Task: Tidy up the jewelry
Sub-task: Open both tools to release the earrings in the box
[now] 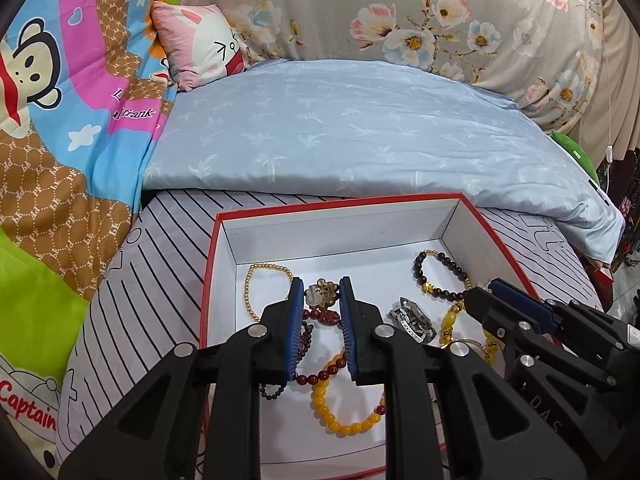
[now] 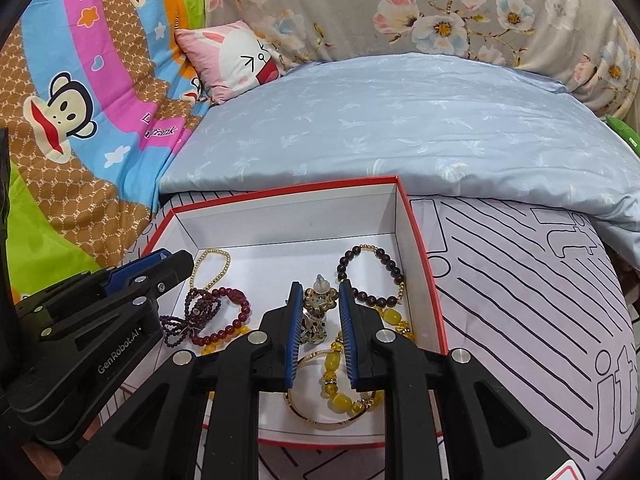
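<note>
A red-rimmed white box (image 1: 224, 232) (image 2: 416, 224) on the bed holds several pieces of jewelry: a gold bead bracelet (image 1: 250, 280), a dark bead bracelet (image 1: 444, 264) (image 2: 384, 268), a dark red bead bracelet (image 2: 236, 320), a yellow bead bracelet (image 1: 340, 420), a silver watch (image 1: 414, 318) (image 2: 316, 316) and a gold bangle (image 2: 320, 420). My left gripper (image 1: 320, 286) hovers open and empty over the box's left half. My right gripper (image 2: 320, 290) hovers open and empty over the watch; it also shows in the left wrist view (image 1: 492, 288).
The box stands on a grey striped cover (image 2: 520, 300). A light blue quilt (image 1: 360, 136) lies behind it, a pink cushion (image 1: 200, 44) at the back left, a colourful cartoon blanket (image 1: 60, 140) on the left, and floral bedding (image 1: 440, 12) at the back.
</note>
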Motion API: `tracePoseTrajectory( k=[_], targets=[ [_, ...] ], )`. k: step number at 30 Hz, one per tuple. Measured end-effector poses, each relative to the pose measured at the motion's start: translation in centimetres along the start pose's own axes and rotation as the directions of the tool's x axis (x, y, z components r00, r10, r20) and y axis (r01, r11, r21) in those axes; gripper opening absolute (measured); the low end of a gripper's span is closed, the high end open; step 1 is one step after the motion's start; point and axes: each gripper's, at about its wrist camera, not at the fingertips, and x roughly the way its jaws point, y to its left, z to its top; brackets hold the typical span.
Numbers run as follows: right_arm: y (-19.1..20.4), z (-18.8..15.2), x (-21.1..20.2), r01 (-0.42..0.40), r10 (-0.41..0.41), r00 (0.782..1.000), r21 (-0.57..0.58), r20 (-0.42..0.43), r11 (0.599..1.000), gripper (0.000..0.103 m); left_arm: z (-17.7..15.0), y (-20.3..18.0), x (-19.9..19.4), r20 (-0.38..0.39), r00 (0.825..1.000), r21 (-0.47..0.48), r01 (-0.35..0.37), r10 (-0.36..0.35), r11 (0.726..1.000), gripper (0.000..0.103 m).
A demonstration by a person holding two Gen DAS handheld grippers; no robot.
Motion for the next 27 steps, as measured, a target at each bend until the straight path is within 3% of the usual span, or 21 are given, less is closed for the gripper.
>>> tracePoseTrajectory(
  k=[19, 21, 23, 27],
  targets=[
    [0.2, -0.1, 1.4, 0.009, -0.009, 1.000, -0.008, -0.017, 1.000, 0.019, 0.0, -0.1, 1.2, -0.005, 1.000, 0.002, 0.002, -0.002, 1.000, 0.018],
    [0.2, -0.1, 1.3, 0.012, -0.012, 1.000, -0.011, -0.013, 1.000, 0.025, -0.1, -0.2, 1.2, -0.002, 1.000, -0.001, 0.003, -0.003, 1.000, 0.020],
    [0.2, -0.1, 1.2, 0.014, -0.014, 1.000, -0.009, -0.007, 1.000, 0.033, 0.0, -0.3, 1.2, 0.002, 1.000, 0.002, -0.005, 0.005, 1.000, 0.033],
    [0.4, -0.1, 0.8, 0.019, -0.018, 1.000, -0.012, 0.005, 1.000, 0.036, 0.0, -0.2, 1.0, 0.008, 1.000, -0.003, -0.011, 0.011, 1.000, 0.034]
  ],
)
